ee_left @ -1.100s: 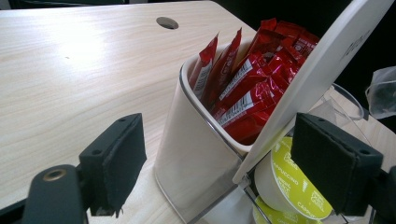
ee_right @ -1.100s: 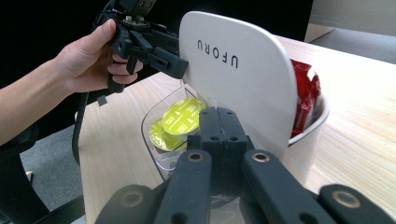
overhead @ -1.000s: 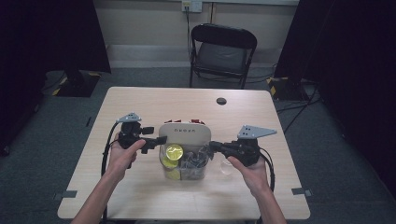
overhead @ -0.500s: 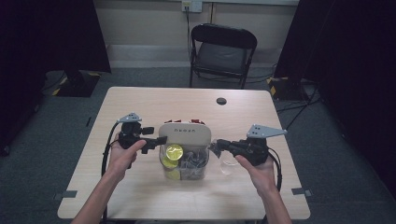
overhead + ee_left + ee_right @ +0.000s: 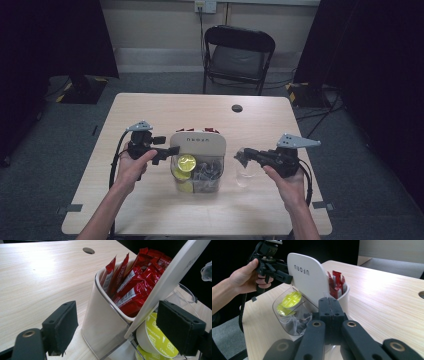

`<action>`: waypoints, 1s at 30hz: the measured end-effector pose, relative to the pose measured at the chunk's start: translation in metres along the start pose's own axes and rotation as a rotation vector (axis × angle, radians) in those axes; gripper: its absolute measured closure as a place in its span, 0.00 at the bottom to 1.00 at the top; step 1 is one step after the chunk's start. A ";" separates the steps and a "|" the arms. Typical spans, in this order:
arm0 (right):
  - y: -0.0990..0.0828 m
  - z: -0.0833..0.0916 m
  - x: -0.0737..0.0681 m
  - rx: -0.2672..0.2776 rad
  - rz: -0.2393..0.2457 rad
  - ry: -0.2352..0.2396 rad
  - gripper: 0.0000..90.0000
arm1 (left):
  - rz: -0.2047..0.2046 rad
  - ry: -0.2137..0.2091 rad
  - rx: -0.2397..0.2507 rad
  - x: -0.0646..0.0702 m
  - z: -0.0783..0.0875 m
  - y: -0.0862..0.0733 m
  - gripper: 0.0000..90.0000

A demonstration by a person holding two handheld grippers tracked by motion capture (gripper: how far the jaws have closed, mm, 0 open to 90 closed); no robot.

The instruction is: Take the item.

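Right tongs point(image 5: 241, 155) closed beside organiser point(image 5: 198, 146)

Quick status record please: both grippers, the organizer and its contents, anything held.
left gripper: jaws open, astride the white lid's edge
right gripper: jaws shut on clear plastic bag
organizer: white lid raised
back compartment: red sachets, upright
front clear bin: yellow-green capsules
table: light wood
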State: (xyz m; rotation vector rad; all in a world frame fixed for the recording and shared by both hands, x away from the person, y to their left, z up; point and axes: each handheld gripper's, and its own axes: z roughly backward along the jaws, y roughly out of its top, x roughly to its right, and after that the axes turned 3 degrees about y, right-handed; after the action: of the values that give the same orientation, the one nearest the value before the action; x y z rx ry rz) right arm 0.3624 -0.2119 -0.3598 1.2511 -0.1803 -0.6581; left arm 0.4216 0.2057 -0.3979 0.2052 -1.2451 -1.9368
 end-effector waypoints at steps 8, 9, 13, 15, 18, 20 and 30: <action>-0.011 0.005 0.009 -0.020 -0.024 -0.027 1.00 | 0.008 0.002 0.000 0.002 -0.001 0.000 0.19; -0.012 0.005 0.009 -0.022 -0.027 -0.030 1.00 | 0.009 0.001 0.000 0.002 -0.001 0.000 0.19; -0.019 0.003 0.012 -0.041 -0.038 -0.035 1.00 | 0.007 0.001 -0.001 0.002 -0.001 0.000 0.19; -0.022 0.003 0.014 -0.047 -0.042 -0.039 1.00 | 0.006 0.002 0.000 0.002 -0.001 0.000 0.19; -0.026 0.002 0.015 -0.060 -0.050 -0.047 1.00 | 0.002 0.007 -0.004 0.002 -0.001 -0.001 0.19; -0.028 0.001 0.016 -0.063 -0.052 -0.047 1.00 | 0.003 0.005 -0.003 0.002 -0.001 -0.001 0.19; -0.037 -0.007 0.022 -0.105 -0.064 -0.060 1.00 | 0.009 0.001 -0.001 0.001 0.000 -0.001 0.19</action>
State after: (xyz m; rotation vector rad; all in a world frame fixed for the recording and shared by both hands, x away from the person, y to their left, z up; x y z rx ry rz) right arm 0.3701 -0.2243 -0.4015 1.1407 -0.1542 -0.7519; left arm 0.4201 0.2050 -0.3984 0.2001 -1.2421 -1.9293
